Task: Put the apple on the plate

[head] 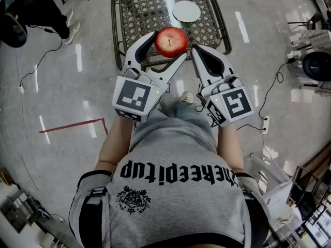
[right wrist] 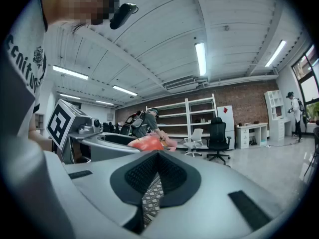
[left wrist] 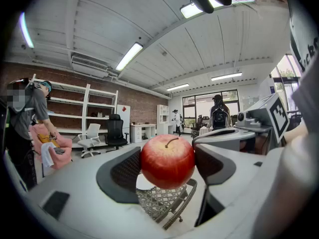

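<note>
**Apple clamped between the jaws, mesh table below**

The left gripper (left wrist: 167, 169) holds a red apple (left wrist: 167, 158) with its stem up, a dark pad pressed against each side. Lower in the view is a woven mesh table (left wrist: 160, 204). A sliver of white plate (left wrist: 143, 184) shows by the apple's lower left edge. Further back, a black office chair (left wrist: 115, 131) stands near a brick wall (left wrist: 137, 106), and a person (left wrist: 26, 128) is at the far left.

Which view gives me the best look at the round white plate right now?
The head view: the round white plate lies whole and unobstructed on the dark lattice table. The left gripper view shows only a white sliver behind the red apple, probably the plate. The right gripper view shows none of it.
</note>
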